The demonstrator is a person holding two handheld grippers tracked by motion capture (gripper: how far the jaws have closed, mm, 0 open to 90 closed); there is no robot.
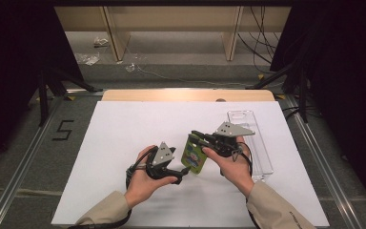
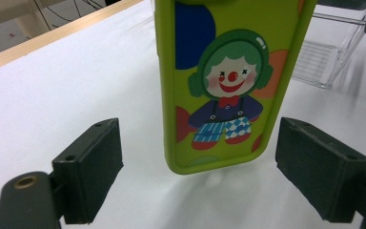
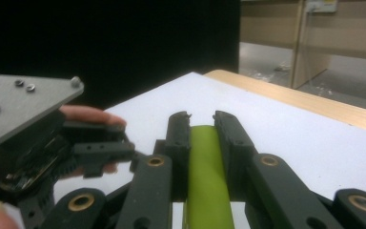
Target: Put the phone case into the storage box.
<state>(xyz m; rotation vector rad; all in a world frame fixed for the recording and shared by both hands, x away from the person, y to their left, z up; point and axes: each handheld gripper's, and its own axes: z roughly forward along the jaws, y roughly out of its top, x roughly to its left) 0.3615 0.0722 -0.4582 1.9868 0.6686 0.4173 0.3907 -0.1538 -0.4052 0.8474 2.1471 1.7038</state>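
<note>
A lime-green phone case (image 1: 194, 153) printed with a clown is held upright over the white table sheet (image 1: 124, 138). My right gripper (image 1: 196, 136) is shut on its upper part; in the right gripper view the jaws (image 3: 201, 119) press on the case's green edge (image 3: 205, 167). My left gripper (image 1: 183, 172) is just left of the case and open. In the left gripper view its pads (image 2: 93, 162) stand wide on either side of the case's lower end (image 2: 224, 81) without touching it. The left gripper (image 3: 100, 148) also appears in the right gripper view, at the left.
A clear plastic tray (image 1: 252, 138) lies on the sheet to the right of my right hand and shows behind the case (image 2: 329, 62). A wooden strip (image 1: 186, 94) runs along the far table edge. Dark stands and cables lie beyond.
</note>
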